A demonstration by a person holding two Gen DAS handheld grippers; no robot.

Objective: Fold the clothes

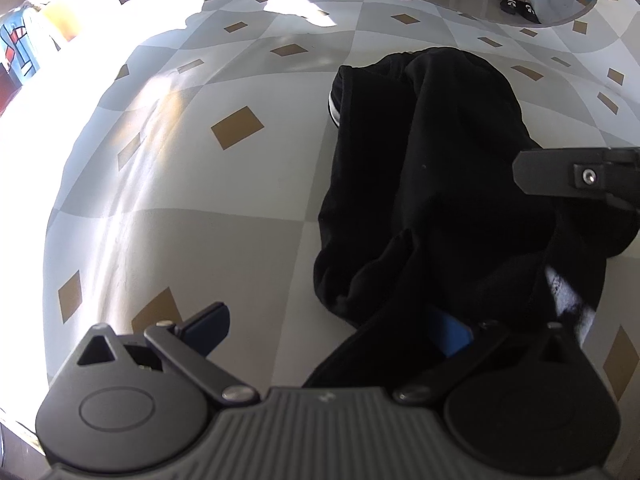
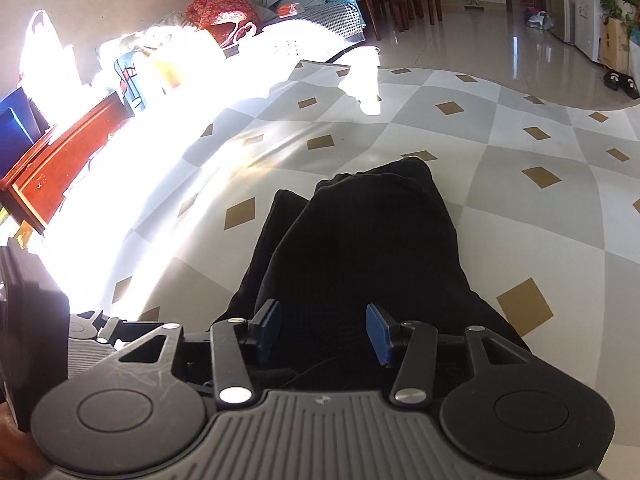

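- On the checkered sheet (image 1: 192, 184), a black garment (image 1: 432, 184) is bunched.
- Left gripper (image 1: 332, 330): fingers spread wide, cloth draped over right pad (image 1: 450, 334), nothing clamped.
- Right gripper (image 2: 324, 330): fingers parted, garment seen between pads (image 2: 378, 334).

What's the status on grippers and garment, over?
Left gripper open, cloth draped over one finger. Right gripper open above the black garment, bunched on the checked cloth. Nothing in the way.

The left hand-held gripper (image 1: 332, 326) stands wide apart at the near end of the black garment (image 1: 432, 184), whose cloth drapes over its right finger (image 1: 450, 334) on the checked sheet (image 1: 208, 184).
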